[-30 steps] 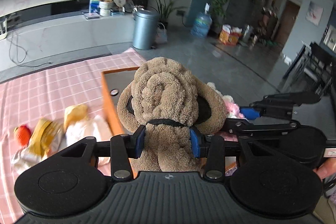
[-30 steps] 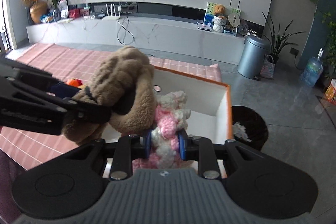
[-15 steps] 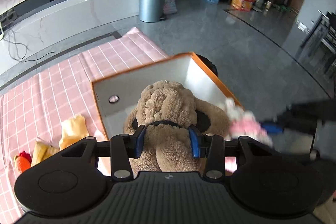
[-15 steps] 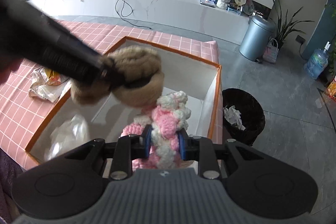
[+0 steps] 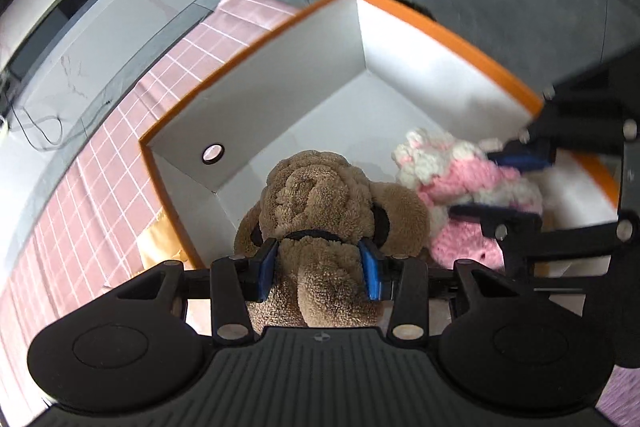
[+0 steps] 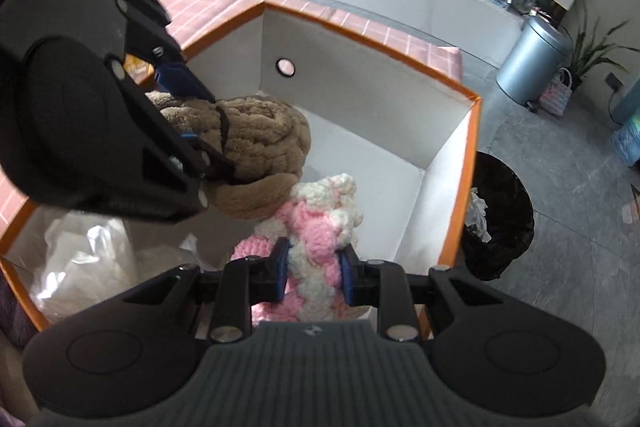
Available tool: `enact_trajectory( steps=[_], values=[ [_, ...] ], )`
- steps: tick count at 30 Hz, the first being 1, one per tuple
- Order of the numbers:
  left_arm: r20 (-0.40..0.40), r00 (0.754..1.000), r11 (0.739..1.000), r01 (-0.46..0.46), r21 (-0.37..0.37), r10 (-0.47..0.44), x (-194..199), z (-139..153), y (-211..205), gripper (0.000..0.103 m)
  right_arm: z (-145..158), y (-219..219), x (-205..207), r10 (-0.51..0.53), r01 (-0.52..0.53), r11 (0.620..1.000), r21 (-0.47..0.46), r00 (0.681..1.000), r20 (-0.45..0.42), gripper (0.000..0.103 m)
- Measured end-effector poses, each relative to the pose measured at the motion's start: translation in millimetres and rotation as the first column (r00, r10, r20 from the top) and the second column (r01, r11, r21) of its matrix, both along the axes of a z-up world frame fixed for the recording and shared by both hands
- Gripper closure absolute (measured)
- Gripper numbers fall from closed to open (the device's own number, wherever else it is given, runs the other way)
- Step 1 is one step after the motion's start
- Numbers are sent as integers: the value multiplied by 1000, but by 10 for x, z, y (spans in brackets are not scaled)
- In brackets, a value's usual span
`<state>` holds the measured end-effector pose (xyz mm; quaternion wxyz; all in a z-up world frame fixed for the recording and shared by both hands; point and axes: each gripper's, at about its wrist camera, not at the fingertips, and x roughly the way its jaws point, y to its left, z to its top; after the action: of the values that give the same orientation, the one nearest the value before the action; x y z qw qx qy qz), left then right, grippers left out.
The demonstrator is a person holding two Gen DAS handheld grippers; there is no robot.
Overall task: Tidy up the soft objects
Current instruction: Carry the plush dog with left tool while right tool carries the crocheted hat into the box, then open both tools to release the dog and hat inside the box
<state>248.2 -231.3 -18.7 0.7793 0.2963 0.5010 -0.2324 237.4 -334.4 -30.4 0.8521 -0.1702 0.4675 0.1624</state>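
My left gripper [image 5: 318, 269] is shut on a brown plush dog [image 5: 320, 203], its blue pads squeezing the neck by the black collar. The dog hangs head-first inside an orange-rimmed white box [image 5: 448, 39]. My right gripper [image 6: 314, 277] is shut on a pink and white crocheted toy [image 6: 316, 223], which hangs beside the dog over the box floor. In the left wrist view the crocheted toy [image 5: 472, 183] sits to the right of the dog, with the right gripper [image 5: 504, 187] clamped on it. In the right wrist view the left gripper [image 6: 192, 115] holds the brown dog [image 6: 260, 143] at upper left.
The box [image 6: 468, 187] rests on a pink checked tablecloth [image 5: 100, 179]. A crumpled clear plastic bag [image 6: 88, 259] lies in the box's near left corner. A black waste bin [image 6: 500, 215] stands on the grey floor beside the box. A yellow wrapper [image 5: 160, 247] lies outside the box wall.
Both grippers have come down and tilted steeply over the box, carrying their toys from above the rim to inside its walls. Neither grip has changed.
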Motion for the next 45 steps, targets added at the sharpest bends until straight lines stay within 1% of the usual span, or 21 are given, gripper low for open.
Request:
enact_trajectory(
  steps=[3, 4, 6, 8, 10, 12, 14, 17, 19, 21, 23, 25, 29, 34, 38, 40, 41, 42, 44, 45],
  values=[
    [-44, 999, 999, 18, 47, -16, 29, -104, -71, 54, -39, 27, 45, 28, -28, 999, -46, 1000, -9, 78],
    [-60, 998, 998, 22, 56, -18, 42, -136, -79, 52, -53, 36, 47, 32, -32, 997, -63, 999, -6, 79],
    [-66, 998, 998, 15, 56, -11, 66, -167, -71, 47, -54, 24, 65, 38, -38, 997, -73, 999, 2, 78],
    [-77, 997, 999, 6, 45, -2, 107, -195, -44, 46, -48, 9, 72, 42, -41, 997, -69, 999, 2, 78],
    [-81, 997, 1000, -2, 22, 3, 121, -185, 2, 42, -38, -1, 73, 49, -48, 997, -68, 999, 2, 78],
    [-67, 998, 1000, -16, -9, 15, 122, -124, 62, 42, -29, -10, 80, 37, -37, 998, -58, 999, -4, 77],
    [-46, 999, 998, -32, -51, 29, 103, 2, 130, 42, -5, -11, 97, 33, -33, 998, -59, 999, 4, 76],
    [-17, 999, 992, -47, -115, 45, 92, 146, 259, 44, 37, 8, 103, 31, -28, 997, -76, 999, 34, 76],
    [-2, 998, 986, -64, -153, 65, 94, 188, 328, 49, 52, 35, 131, 34, -31, 996, -81, 999, 41, 76],
    [20, 996, 979, -78, -187, 84, 69, 203, 361, 50, 28, 92, 174, 46, -41, 993, -109, 998, 48, 76],
    [34, 994, 974, -91, -210, 100, 63, 195, 353, 50, -19, 152, 225, 61, -51, 988, -147, 996, 65, 76],
    [40, 993, 969, -100, -227, 112, 61, 170, 368, 51, -79, 190, 265, 88, -76, 983, -166, 994, 65, 75],
    [40, 991, 966, -112, -235, 125, 32, 142, 392, 51, -209, 238, 316, 128, -113, 967, -229, 990, 54, 74],
    [30, 993, 965, -106, -241, 116, -3, 123, 426, 51, -301, 251, 359, 132, -119, 958, -262, 991, 32, 69],
    [27, 993, 962, -106, -251, 117, -23, 111, 439, 50, -394, 300, 354, 151, -140, 939, -314, 989, 10, 66],
    [28, 993, 962, -104, -251, 114, -42, 111, 448, 51, -403, 319, 336, 164, -149, 929, -339, 986, 15, 64],
    [29, 993, 963, -101, -251, 112, -56, 113, 454, 50, -388, 323, 324, 168, -150, 926, -346, 985, 24, 59],
    [30, 993, 963, -100, -250, 111, -65, 117, 466, 50, -364, 321, 311, 167, -145, 926, -348, 985, 35, 57],
    [34, 993, 963, -99, -251, 110, -64, 117, 488, 50, -307, 320, 288, 163, -137, 928, -346, 985, 49, 54],
    [36, 993, 962, -99, -255, 112, -71, 128, 496, 50, -277, 317, 273, 162, -132, 927, -351, 985, 59, 49]
  ],
)
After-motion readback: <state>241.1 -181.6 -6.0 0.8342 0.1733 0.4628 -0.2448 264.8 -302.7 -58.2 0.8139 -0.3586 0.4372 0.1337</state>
